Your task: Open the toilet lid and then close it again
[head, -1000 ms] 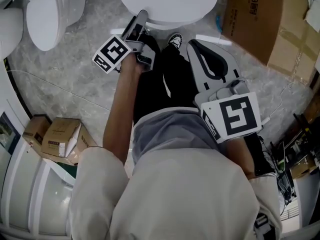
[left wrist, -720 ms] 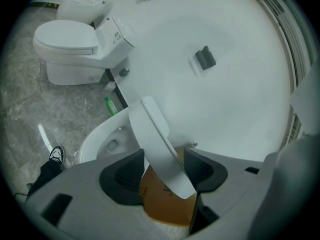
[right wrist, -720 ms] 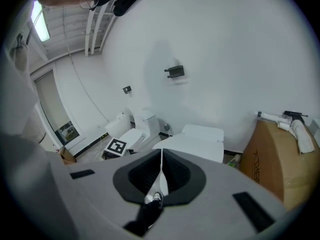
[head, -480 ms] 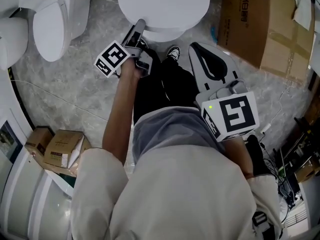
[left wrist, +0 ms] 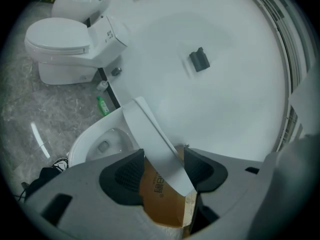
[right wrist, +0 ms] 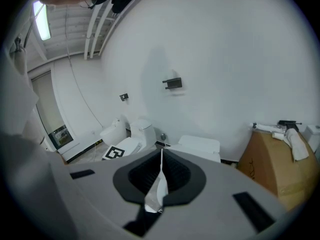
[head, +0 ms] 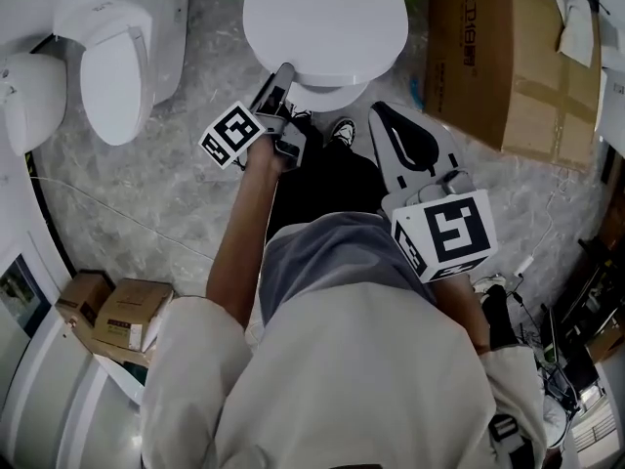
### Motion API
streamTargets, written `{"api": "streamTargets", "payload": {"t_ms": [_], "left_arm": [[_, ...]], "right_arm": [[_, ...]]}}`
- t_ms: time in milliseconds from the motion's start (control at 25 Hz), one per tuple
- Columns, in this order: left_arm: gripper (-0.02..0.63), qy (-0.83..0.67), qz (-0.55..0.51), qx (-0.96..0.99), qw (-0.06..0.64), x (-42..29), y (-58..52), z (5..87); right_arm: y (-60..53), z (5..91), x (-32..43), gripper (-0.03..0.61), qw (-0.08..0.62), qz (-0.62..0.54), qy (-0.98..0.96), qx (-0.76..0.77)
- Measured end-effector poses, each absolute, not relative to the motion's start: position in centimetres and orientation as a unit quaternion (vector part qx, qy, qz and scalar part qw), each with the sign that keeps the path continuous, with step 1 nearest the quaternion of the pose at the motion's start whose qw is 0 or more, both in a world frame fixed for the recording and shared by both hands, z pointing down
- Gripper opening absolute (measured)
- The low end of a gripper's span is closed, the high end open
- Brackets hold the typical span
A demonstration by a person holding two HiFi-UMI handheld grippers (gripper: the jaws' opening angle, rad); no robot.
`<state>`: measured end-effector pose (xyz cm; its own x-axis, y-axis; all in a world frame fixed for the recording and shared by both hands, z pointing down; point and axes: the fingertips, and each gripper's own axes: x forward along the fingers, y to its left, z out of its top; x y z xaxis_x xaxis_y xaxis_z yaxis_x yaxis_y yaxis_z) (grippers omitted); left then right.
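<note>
Looking like a store room or test room for toilets, not a home bathroom. Showing one white toilet (head: 327, 18), a second toilet (head: 117, 57) and a third toilet (head: 29, 96), all standing close together on a grey stone floor (head: 146, 193) with no walls between them. Keeping a big brown box (head: 488, 57) and small boxes (head: 127, 311) beside them. Having loose cables (head: 562, 345) lying at the right and a bare white wall (right wrist: 225, 59) behind

We are seeing a glossy, smooth white toilet lid (head: 327, 18), a polished grey marbled stone floor (head: 166, 154), a matt brown cardboard box (head: 508, 57) at far right, and the right tool (head: 383, 115) wearing matt grey plastic with black ribbed pads (right wrist: 177, 176).
</note>
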<state>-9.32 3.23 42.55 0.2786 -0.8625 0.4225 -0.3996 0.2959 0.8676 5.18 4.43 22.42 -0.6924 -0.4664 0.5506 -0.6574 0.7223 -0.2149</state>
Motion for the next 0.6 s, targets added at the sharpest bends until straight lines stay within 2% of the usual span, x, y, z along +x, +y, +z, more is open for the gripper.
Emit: {"api": "streamTargets", "payload": {"t_ms": [600], "left_arm": [[0.224,-0.505,-0.239,0.598,0.575,-11.1,-0.8,38.1]], "right_arm": [[1.6,18.9,1.5,0.012,0.218,0.196,-0.887,0.356]]}}
